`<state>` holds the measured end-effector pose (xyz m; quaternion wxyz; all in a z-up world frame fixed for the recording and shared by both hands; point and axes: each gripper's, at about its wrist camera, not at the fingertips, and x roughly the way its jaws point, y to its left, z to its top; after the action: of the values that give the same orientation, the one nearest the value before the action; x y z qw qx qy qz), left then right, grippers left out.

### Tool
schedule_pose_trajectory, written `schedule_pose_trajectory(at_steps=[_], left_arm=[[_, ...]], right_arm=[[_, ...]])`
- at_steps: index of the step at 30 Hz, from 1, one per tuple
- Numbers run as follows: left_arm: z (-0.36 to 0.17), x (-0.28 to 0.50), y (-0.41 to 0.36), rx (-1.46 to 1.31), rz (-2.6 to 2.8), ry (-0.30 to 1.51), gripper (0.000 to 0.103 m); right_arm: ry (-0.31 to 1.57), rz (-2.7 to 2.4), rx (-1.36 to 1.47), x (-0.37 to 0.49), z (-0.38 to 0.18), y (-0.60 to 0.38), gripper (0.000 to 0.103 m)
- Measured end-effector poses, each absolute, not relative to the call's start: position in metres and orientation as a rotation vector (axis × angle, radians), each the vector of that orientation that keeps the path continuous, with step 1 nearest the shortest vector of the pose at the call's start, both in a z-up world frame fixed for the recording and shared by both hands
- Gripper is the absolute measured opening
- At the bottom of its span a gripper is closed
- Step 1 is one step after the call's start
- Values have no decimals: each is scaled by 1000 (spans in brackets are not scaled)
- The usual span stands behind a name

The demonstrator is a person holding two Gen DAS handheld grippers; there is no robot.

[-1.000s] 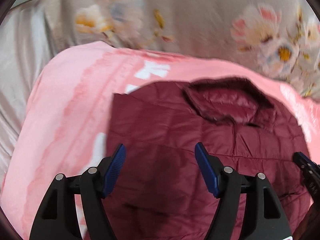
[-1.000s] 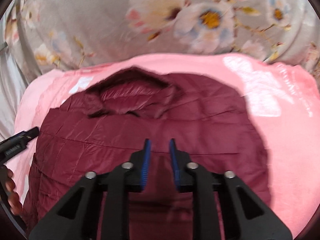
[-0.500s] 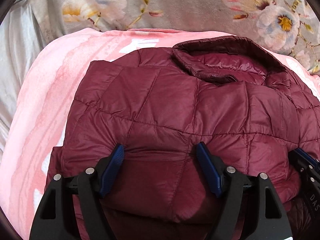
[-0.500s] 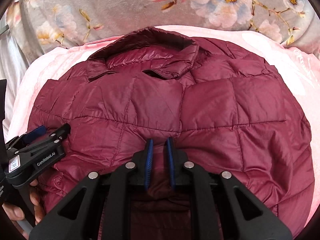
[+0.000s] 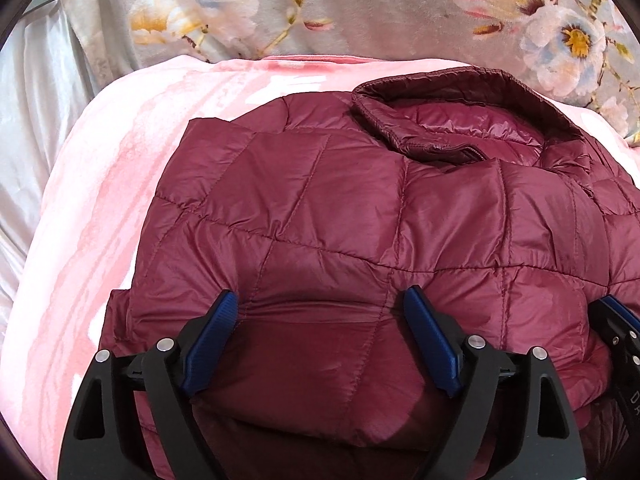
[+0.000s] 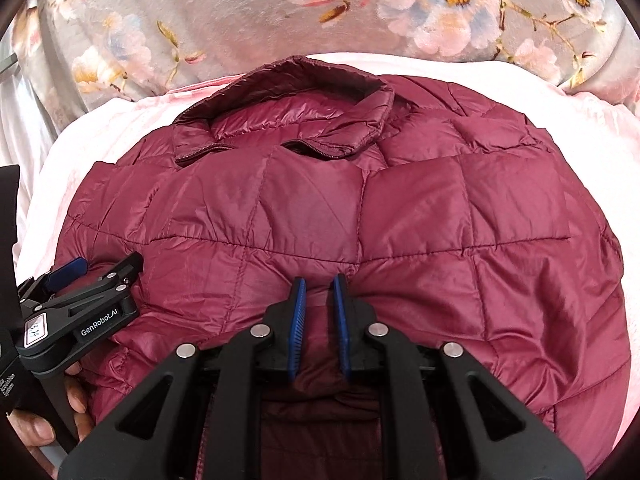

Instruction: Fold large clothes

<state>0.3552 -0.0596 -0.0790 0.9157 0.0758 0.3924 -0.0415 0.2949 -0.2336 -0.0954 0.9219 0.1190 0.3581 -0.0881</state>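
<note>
Under your view lies a pink blanket (image 5: 100,208); behind it a grey floral fabric (image 6: 224,12), and at far left pale silky cloth (image 5: 36,92), possibly a curtain.

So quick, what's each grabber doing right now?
Left gripper: open, over the maroon jacket.
Right gripper: shut on a pinch of the maroon jacket.

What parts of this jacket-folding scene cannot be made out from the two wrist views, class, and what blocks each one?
- Jacket hem and sleeves: both views, hidden under the folded-over layer and behind the gripper bodies.
- Right gripper grip: right wrist view, fabric bunches between the near-closed fingers; how many layers are pinched is unclear.
- Left gripper: left wrist view, whether its open fingers touch the jacket.
- Pink blanket: cut off by the fisheye edge.
</note>
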Motion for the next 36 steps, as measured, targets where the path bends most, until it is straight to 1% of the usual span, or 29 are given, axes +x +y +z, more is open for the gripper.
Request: schedule_pose_trajectory(at_steps=[3, 12, 16, 19, 21, 22, 23, 25, 29, 31, 36], left_arm=[[-79, 356, -60, 154, -77, 810, 86], [-79, 356, -59, 150, -77, 810, 86], [-77, 356, -49, 104, -110, 814, 86], [-72, 351, -33, 99, -128, 831, 87], [-67, 352, -21, 72, -171, 864, 87], [-60, 355, -13, 40, -182, 878, 86], [-53, 358, -7, 9, -182, 879, 86], [-34, 368, 2, -85, -209, 865, 86], [-14, 397, -8, -269, -352, 912, 86], [-15, 414, -22, -335, -418, 953, 86], [-28, 451, -47, -398, -435, 1009, 85]], right_arm=[[738, -180, 253, 295, -95, -235, 13], [740, -177, 270, 294, -96, -238, 13], [722, -217, 340, 279, -94, -258, 13], [720, -300, 324, 255, -86, -281, 13], [717, -355, 314, 243, -80, -295, 18], [700, -385, 313, 236, -74, -304, 28], [680, -398, 323, 233, -67, -310, 42], [645, -370, 355, 236, -53, -317, 57], [621, -182, 441, 267, -39, -313, 59], [617, -98, 518, 290, -40, -311, 59], [638, -33, 706, 343, -56, -321, 59]])
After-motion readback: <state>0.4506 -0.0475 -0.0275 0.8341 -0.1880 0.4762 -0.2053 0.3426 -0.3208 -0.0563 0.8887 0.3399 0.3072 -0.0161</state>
